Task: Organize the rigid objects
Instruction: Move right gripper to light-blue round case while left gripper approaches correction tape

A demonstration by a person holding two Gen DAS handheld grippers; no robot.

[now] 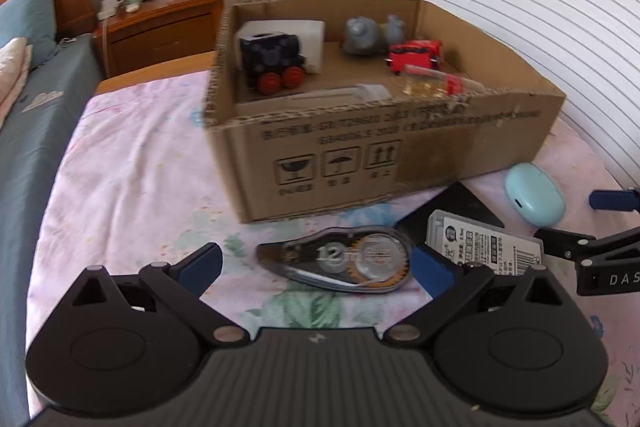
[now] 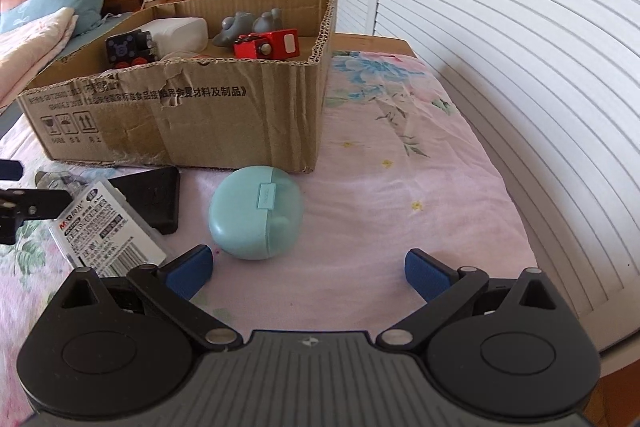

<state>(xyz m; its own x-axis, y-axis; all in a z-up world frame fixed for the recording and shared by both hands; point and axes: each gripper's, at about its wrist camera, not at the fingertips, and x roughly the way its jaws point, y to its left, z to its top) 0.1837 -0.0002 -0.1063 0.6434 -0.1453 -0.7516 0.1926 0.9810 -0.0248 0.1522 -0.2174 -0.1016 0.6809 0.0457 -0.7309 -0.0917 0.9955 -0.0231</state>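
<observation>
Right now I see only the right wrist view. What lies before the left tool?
Observer: A correction tape, flat, between the pads of the open left tool.
Operator: Does it touch the box?
Observer: No. Pink sheet shows between it and the box.
Operator: Is anything low behind the front wall of the box?
Observer: A clear tube with a red part lies just behind it.
</observation>
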